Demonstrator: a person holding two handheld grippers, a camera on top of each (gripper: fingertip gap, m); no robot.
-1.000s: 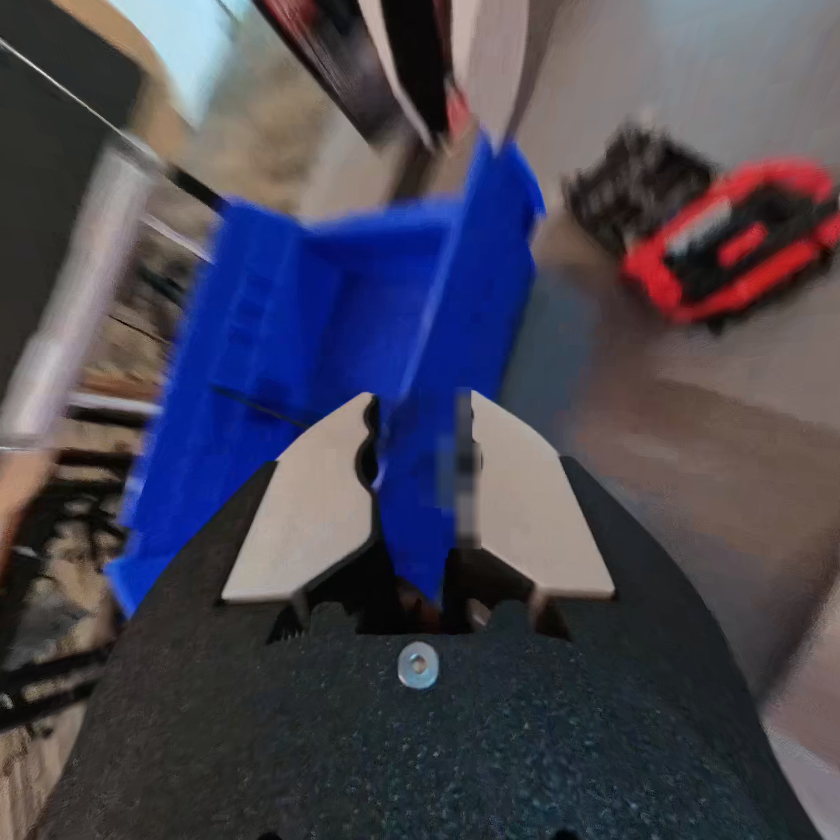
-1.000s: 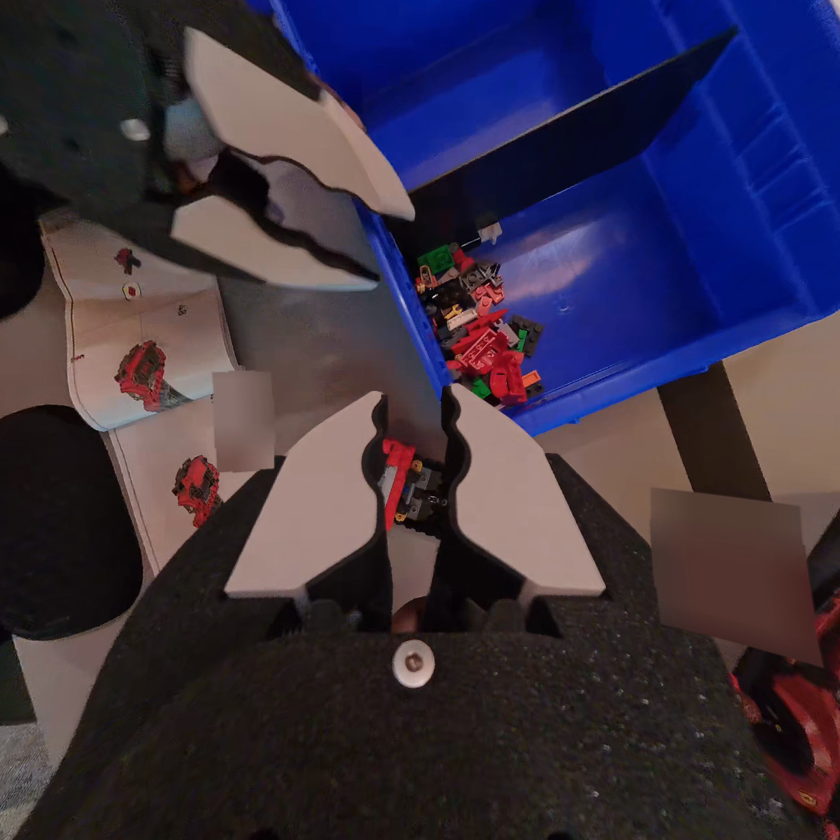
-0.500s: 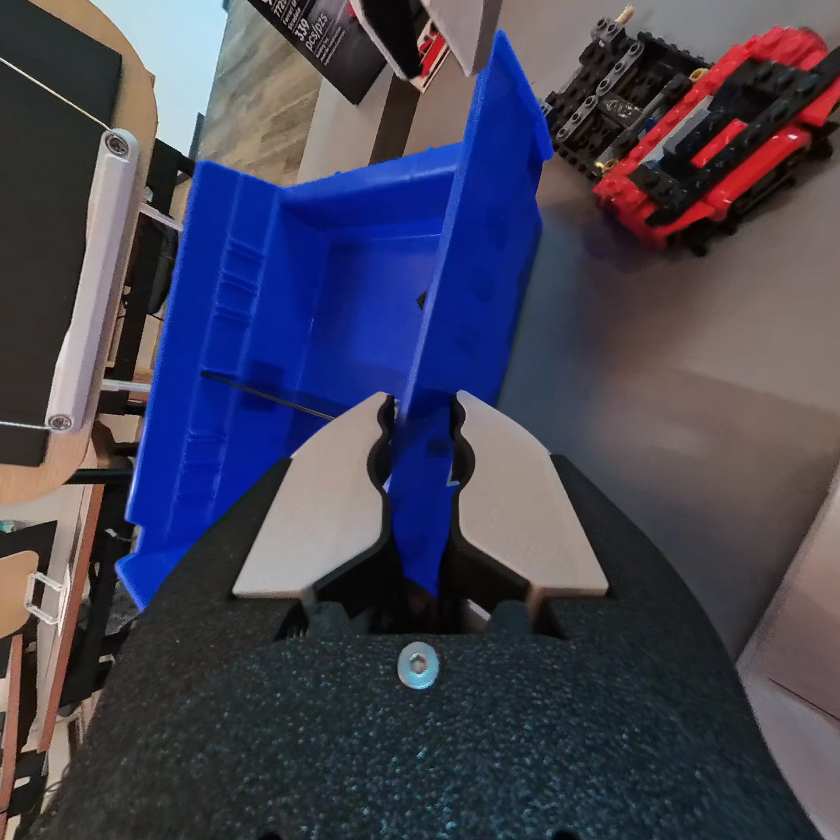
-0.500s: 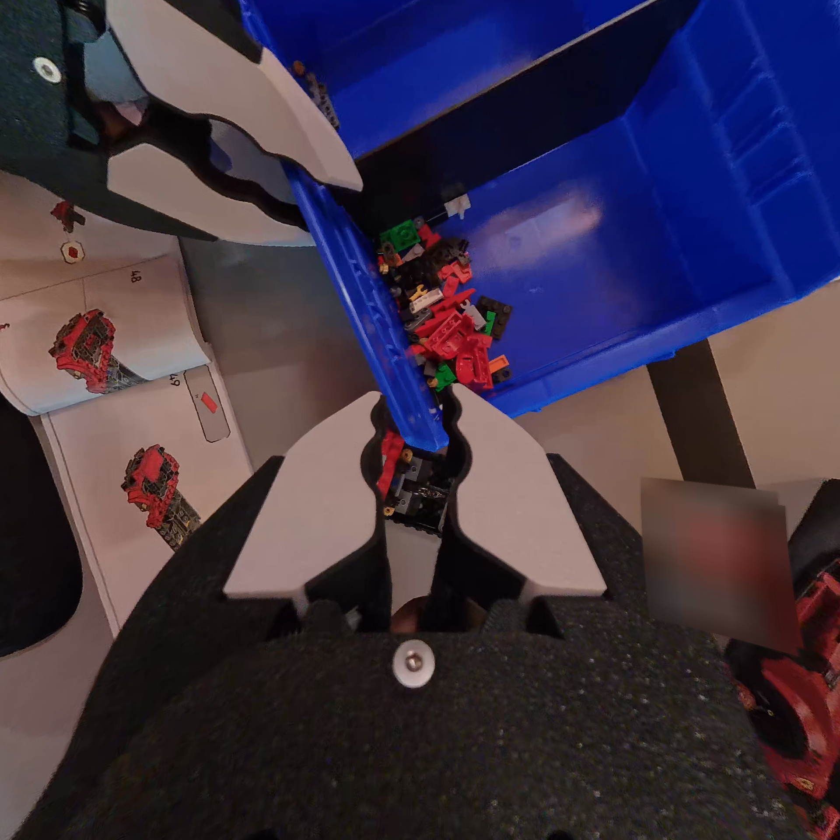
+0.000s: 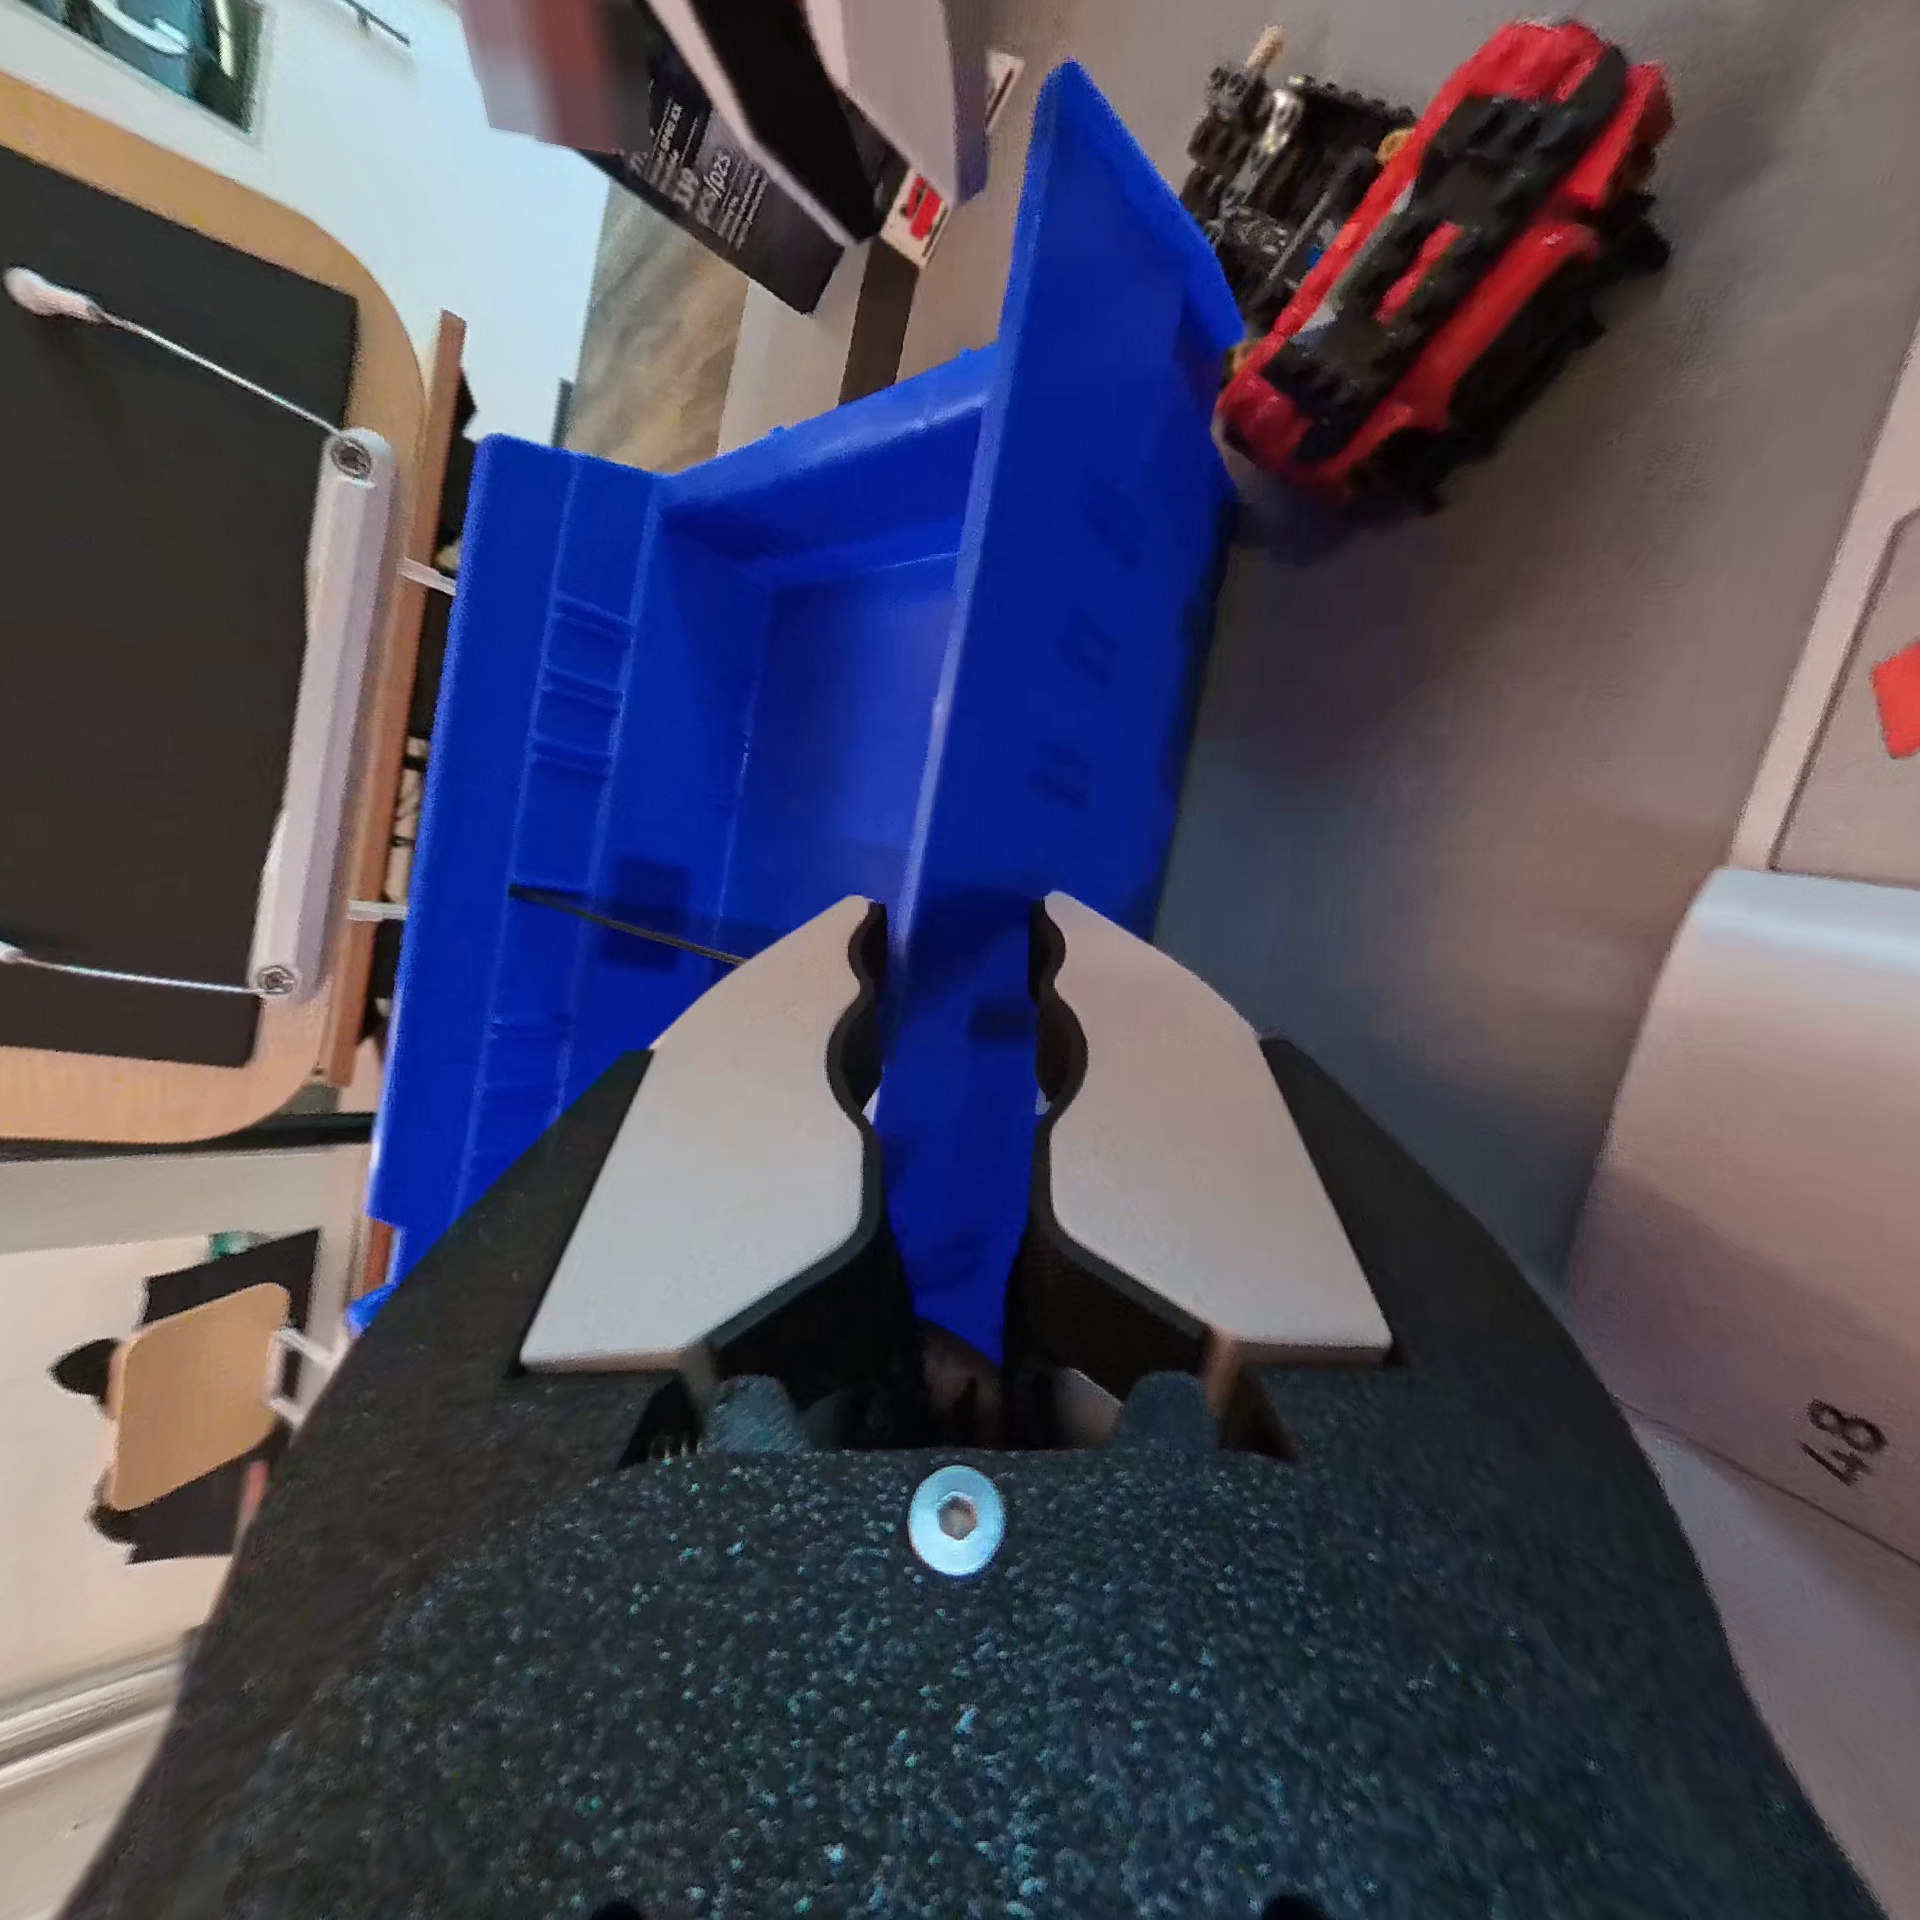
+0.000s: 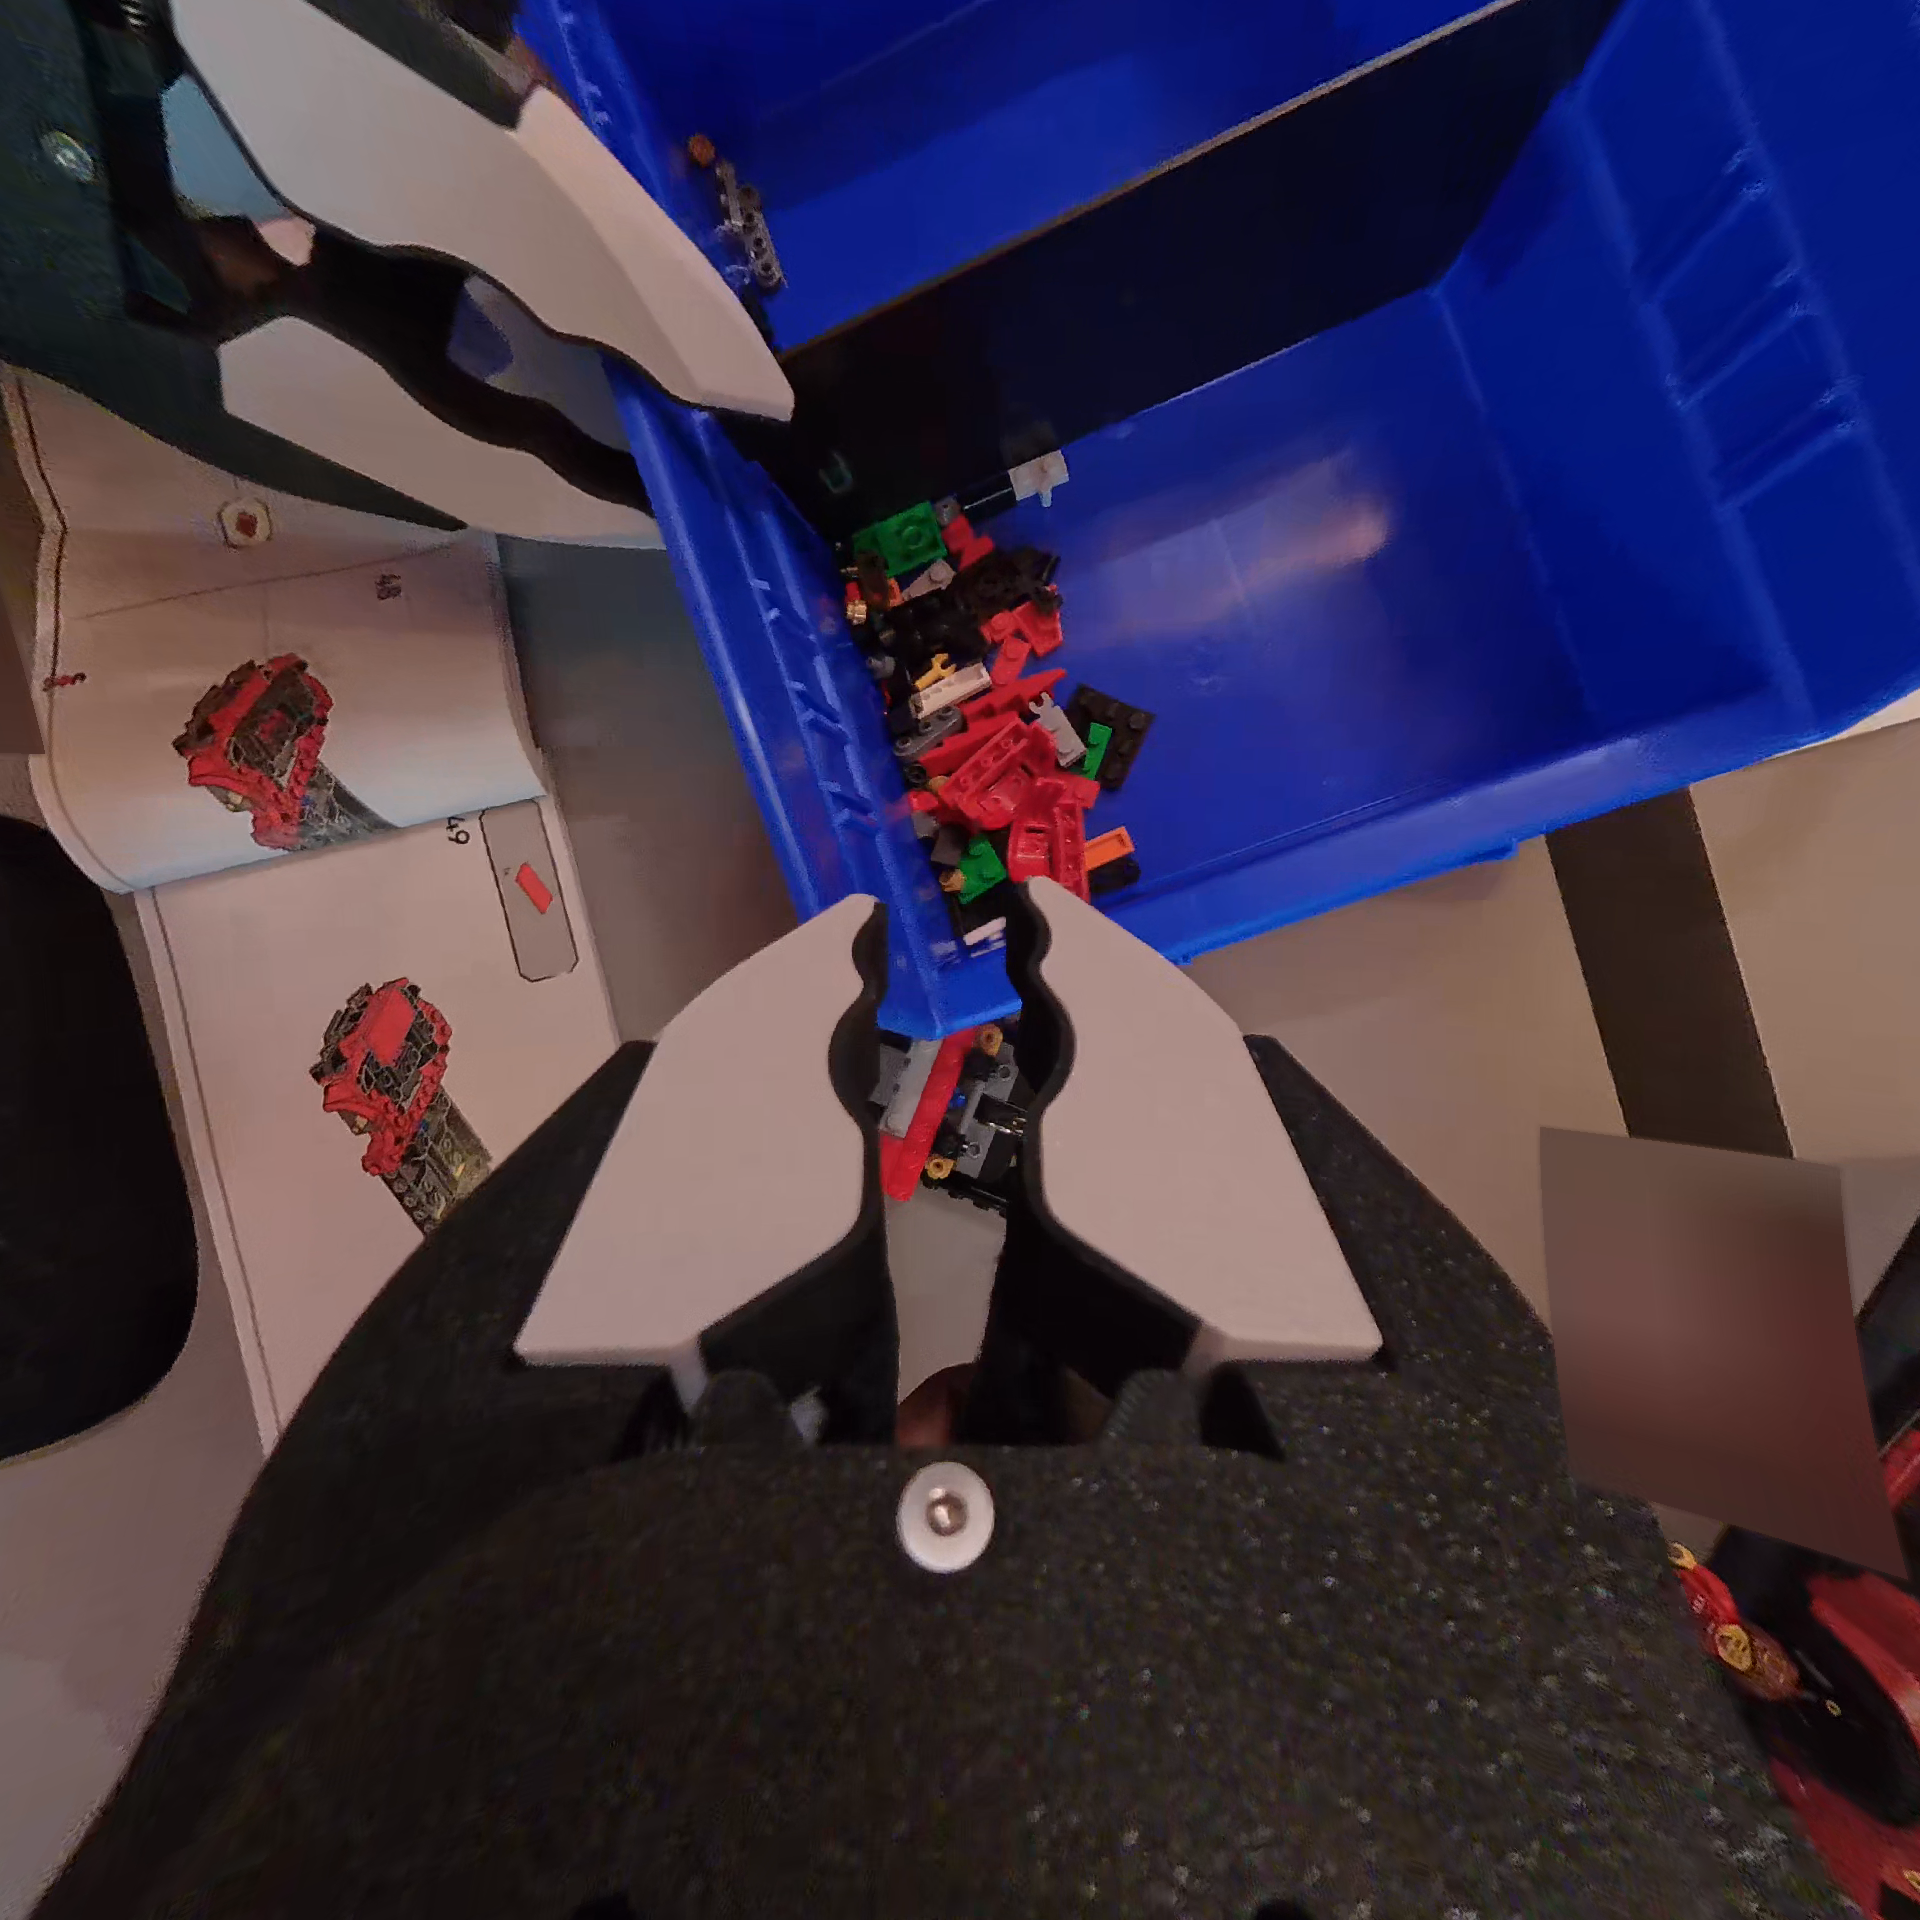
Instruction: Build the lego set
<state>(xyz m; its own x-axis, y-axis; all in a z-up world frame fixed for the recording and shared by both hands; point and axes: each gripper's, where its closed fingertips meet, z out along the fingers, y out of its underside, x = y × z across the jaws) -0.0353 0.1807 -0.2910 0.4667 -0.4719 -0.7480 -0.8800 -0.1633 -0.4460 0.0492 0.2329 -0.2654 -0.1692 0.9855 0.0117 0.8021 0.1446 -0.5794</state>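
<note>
The left tongs (image 5: 956, 1023) clamp the blue bin (image 5: 727, 727) by its stiff side wall, tipping it; light loose bricks (image 6: 987, 727) pile against that wall; the right tongs (image 6: 945, 1023) pinch a small sub-assembly (image 6: 951, 1112)

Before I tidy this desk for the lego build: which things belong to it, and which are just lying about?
Belongs to the build:
- blue bin, gripped by left tool
- loose bricks
- small assembly in right tool
- instruction booklet
- red car

Lying about:
- black box
- chair
</note>
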